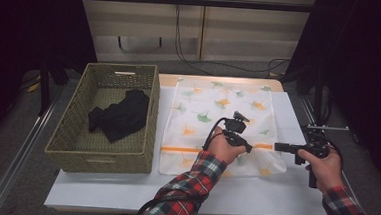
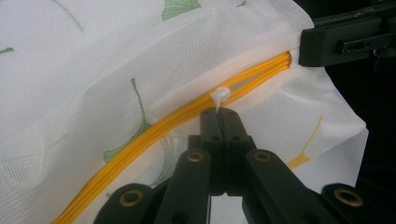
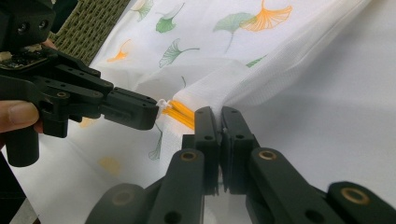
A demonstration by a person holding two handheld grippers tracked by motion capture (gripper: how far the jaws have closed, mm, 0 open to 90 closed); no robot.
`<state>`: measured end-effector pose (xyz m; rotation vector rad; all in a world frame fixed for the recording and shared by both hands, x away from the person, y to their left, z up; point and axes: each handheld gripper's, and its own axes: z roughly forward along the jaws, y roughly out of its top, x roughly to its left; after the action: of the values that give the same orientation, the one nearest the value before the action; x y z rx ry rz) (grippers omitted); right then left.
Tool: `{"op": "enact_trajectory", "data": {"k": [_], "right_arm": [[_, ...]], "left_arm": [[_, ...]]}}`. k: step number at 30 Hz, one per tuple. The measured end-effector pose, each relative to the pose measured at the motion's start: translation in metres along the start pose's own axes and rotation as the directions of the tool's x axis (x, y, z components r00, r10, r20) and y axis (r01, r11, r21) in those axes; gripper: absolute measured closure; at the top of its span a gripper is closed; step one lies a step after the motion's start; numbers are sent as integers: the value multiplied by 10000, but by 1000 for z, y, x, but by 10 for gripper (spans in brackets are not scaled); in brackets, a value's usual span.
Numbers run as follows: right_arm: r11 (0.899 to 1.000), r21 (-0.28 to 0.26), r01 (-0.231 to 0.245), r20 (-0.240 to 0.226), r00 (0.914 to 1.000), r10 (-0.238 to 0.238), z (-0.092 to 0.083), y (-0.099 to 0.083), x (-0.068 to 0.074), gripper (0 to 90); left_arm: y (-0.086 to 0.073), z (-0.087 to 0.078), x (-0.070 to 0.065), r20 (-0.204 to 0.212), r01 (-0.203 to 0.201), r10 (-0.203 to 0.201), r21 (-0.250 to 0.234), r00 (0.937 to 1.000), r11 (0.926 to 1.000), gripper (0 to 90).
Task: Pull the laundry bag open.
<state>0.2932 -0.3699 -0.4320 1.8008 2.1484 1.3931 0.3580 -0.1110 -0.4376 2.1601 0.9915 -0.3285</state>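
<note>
A white mesh bag (image 1: pixel 213 109) printed with ginkgo leaves lies flat on the table, and an orange zipper (image 2: pixel 154 128) runs across its near end. My left gripper (image 2: pixel 218 112) is shut on the small white zipper pull (image 2: pixel 219 96), and a short stretch of zipper to the pull's right gapes. In the high view the left gripper (image 1: pixel 246 147) sits over the bag's near right part. My right gripper (image 3: pixel 218 112) is shut on the bag's mesh edge just beyond the zipper's end (image 3: pixel 180 112). It points toward the left gripper (image 3: pixel 156 109), close to it.
A woven basket (image 1: pixel 150 120) stands on the table's left half with a black garment (image 1: pixel 120 115) inside. The bag rests on a white table (image 1: pixel 253 196). Dark curtains and a metal frame surround the table, and cables lie on the floor behind.
</note>
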Motion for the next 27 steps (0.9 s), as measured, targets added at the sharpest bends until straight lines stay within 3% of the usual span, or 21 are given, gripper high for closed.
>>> {"op": "enact_trajectory", "data": {"k": [3, 4, 5, 6, 9, 17, 27], "right_arm": [[10000, 4, 4, 52, 10000, -4, 0, 0, 0, 869], [10000, -1, -36, 26, 10000, 36, -1, 0, -1, 869], [10000, 19, -65, 44, 10000, 65, -1, 0, -1, 869], [10000, 3, -11, 99, 10000, 11, -1, 0, -2, 869], [9999, 17, -117, 98, 9999, 117, -2, -1, -4, 869], [9999, 77, -81, 127, 9999, 80, -1, -1, -4, 869], [9999, 103, -69, 323, 9995, 65, -3, -1, -7, 869]], "left_arm": [[0, -2, 3, -140, -179, 181, 143, 9997, 9997, 900], [-1, -2, 3, -91, 11, -11, 21, 10000, 10000, 900], [-1, -4, 5, -128, -165, 168, 204, 9998, 9997, 900], [-2, -3, 5, -157, 77, -77, 26, 9998, 10000, 900], [-3, -7, 10, -149, -35, 39, 222, 9999, 9997, 900], [-2, -9, 10, -56, 227, -226, 99, 9997, 9997, 900], [-4, -14, 16, -310, 84, -74, 317, 9995, 9995, 900]]}}
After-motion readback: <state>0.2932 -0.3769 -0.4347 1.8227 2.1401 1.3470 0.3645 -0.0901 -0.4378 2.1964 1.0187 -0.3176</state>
